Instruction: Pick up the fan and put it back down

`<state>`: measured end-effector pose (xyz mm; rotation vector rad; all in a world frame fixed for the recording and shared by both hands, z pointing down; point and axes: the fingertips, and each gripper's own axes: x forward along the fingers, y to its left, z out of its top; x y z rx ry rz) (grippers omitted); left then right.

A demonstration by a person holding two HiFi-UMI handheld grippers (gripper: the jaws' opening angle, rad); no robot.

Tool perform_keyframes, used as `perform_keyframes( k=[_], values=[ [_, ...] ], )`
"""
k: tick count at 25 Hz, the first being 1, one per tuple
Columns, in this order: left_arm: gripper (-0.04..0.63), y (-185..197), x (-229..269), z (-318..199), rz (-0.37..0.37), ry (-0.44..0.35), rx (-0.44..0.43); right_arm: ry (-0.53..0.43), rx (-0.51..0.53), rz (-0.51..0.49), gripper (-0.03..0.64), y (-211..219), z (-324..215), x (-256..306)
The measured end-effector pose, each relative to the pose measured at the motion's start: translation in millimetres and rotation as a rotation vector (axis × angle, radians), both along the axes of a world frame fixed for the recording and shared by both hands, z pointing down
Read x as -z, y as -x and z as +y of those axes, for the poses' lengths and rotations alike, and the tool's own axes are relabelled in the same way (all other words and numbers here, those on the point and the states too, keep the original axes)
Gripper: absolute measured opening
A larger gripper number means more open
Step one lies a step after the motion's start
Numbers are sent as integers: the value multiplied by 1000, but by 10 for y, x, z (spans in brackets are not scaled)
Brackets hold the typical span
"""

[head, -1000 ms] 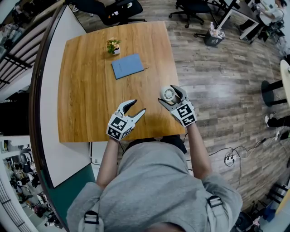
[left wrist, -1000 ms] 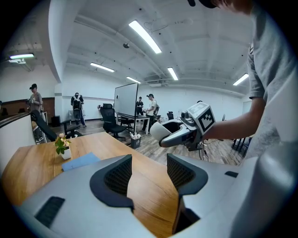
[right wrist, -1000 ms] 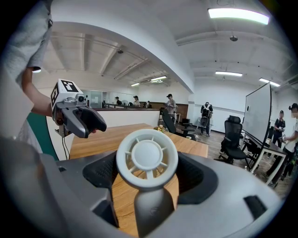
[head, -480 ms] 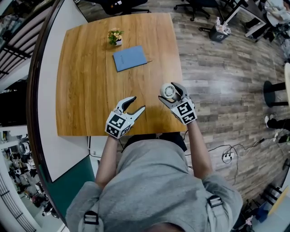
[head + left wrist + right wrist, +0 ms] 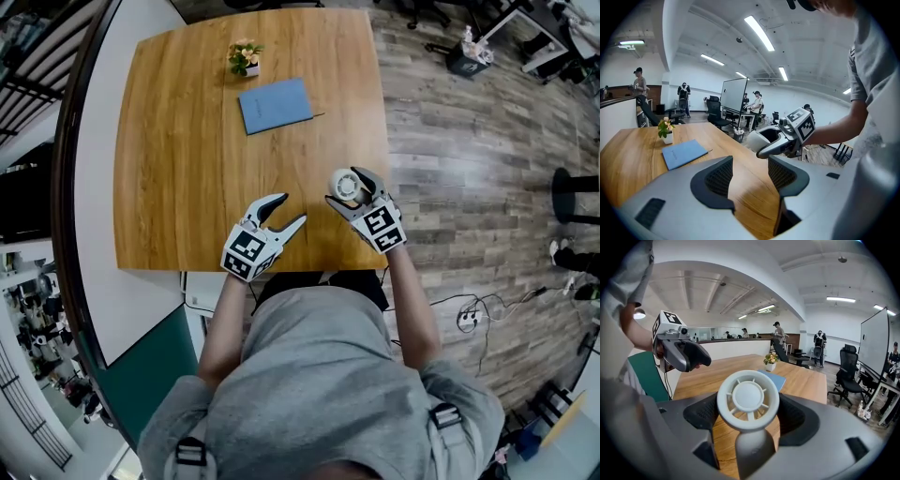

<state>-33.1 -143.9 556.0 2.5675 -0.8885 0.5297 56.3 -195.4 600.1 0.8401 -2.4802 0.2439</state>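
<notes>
Right gripper [image 5: 349, 190] clamped on fan [image 5: 747, 398], near worktop [image 5: 187, 141] right edge, front corner. Left gripper [image 5: 289, 211] jaws apart, empty, over worktop front edge. Risks: round head slipping between jaws; set-down too near edge, fan toppling off.

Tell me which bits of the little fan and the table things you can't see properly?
- Bottom of the fan: in the right gripper view the gripper's own body cuts it off. In the head view the right gripper covers it, so it is unclear whether it touches the table.
- Cover of the blue notebook: any print is too small in the head view.
- The potted plant: too small in the head view to tell its flowers.
</notes>
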Motion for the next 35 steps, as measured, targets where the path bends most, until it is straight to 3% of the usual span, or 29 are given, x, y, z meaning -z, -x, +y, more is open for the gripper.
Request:
perform_keyframes(
  k=[12,35],
  values=[
    [250,59,-258,-32,-6,48,45,83,45,1,379,104,22,-467],
    [250,-104,-759,57,-57,128,23,194,88,64,380,165,33,-1424]
  ],
)
